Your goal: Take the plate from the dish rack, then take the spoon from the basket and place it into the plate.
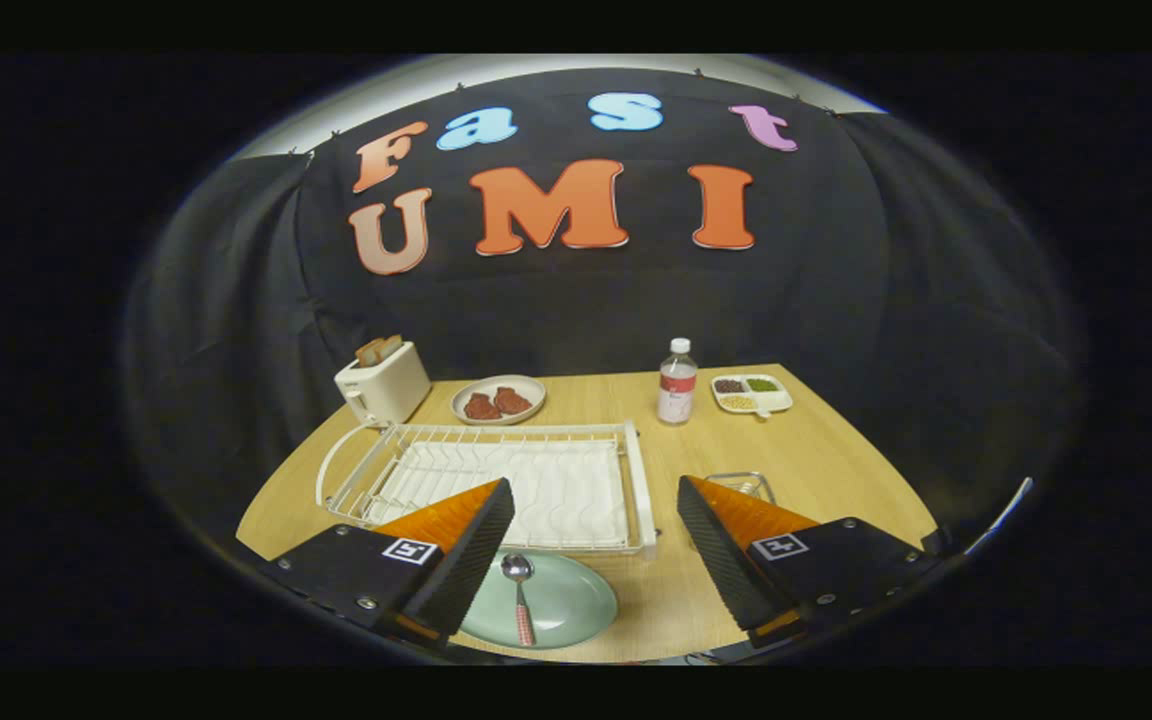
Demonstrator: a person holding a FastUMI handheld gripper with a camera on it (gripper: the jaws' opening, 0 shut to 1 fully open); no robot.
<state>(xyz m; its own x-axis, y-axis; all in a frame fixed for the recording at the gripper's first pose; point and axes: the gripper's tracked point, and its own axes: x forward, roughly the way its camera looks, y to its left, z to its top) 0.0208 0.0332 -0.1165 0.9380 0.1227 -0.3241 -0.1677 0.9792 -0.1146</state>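
Observation:
A pale green plate (566,603) lies flat on the wooden table (816,450), just in front of the white dish rack (536,480). A spoon (520,596) with a metal bowl and a red-and-white checked handle rests in the plate, bowl toward the rack. My gripper (596,500) hangs above the table, open wide, with nothing between its orange and black fingers (466,540). The left finger overlaps the plate's left side. A small wire basket (742,485) peeks out behind the right finger, mostly hidden.
A white toaster (383,385) with toast stands at the back left. Beside it is a plate of red food (498,400). A plastic bottle (677,383) and a divided white tray (752,394) sit at the back right. The rack holds no dishes.

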